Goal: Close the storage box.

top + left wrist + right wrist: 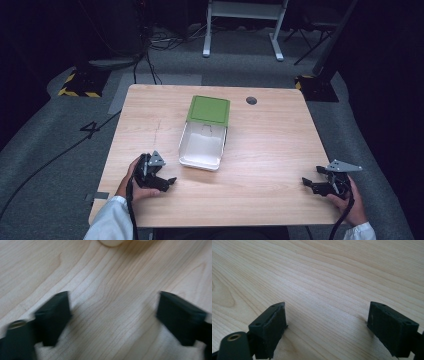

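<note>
Both sets of fingers stand spread with nothing between them: your left gripper point(167, 181) rests near the front-left corner of the table point(280, 145), your right gripper point(310, 184) near the front-right corner. Between them, toward the middle and nearer the left one, sits the white container point(201, 147), its green lid point(209, 110) hinged open toward the far edge. Likely you close it next: come in low, catch the lid's far rim squarely, and steady the white base with your other gripper.

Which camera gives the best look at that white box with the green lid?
The high view: the white box lies whole in the middle of the table, its green lid hinged open behind it. The left gripper view catches just a pale corner at its top edge.
</note>
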The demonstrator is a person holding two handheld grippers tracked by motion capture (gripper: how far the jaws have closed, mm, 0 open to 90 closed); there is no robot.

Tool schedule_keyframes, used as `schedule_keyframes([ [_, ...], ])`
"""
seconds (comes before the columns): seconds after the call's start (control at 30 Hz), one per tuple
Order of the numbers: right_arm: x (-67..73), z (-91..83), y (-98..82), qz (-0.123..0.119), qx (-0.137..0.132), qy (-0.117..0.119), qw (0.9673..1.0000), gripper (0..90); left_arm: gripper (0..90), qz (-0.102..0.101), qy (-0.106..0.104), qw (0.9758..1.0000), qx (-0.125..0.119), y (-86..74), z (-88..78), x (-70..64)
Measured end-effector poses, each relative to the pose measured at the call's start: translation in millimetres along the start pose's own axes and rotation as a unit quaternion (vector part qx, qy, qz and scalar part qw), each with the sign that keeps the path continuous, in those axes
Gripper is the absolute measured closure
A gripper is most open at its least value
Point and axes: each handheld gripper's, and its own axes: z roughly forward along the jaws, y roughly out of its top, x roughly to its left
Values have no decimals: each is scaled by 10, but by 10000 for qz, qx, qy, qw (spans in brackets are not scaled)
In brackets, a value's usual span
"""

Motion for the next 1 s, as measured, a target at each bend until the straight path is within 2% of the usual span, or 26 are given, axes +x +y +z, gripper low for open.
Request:
schedule_keyframes([
  [0.07, -1, 0, 0, 3, 2, 5, 10000, 154, 147, 6, 55, 10000, -46, 12, -33, -11],
  [0.13, -2, 1, 1, 4, 2, 10, 10000, 153, 199, 50, -7, 9999, -138, 24, -84, -23],
  [0.27, -2, 1, 1, 5, 3, 11, 10000, 153, 181, 184, 62, 9995, -252, 57, -165, -72],
  [0.5, -2, 3, 2, 2, 3, 7, 10000, 153, 199, 360, -83, 9971, -666, 208, -370, -199],
  [0.87, -2, 3, 2, 1, 3, 8, 10000, 153, 233, 765, -267, 9927, -890, 418, -502, -422],
  [1.0, -2, 3, 2, 0, 3, 7, 10000, 153, 235, 831, -330, 9910, -1000, 480, -526, -486],
])
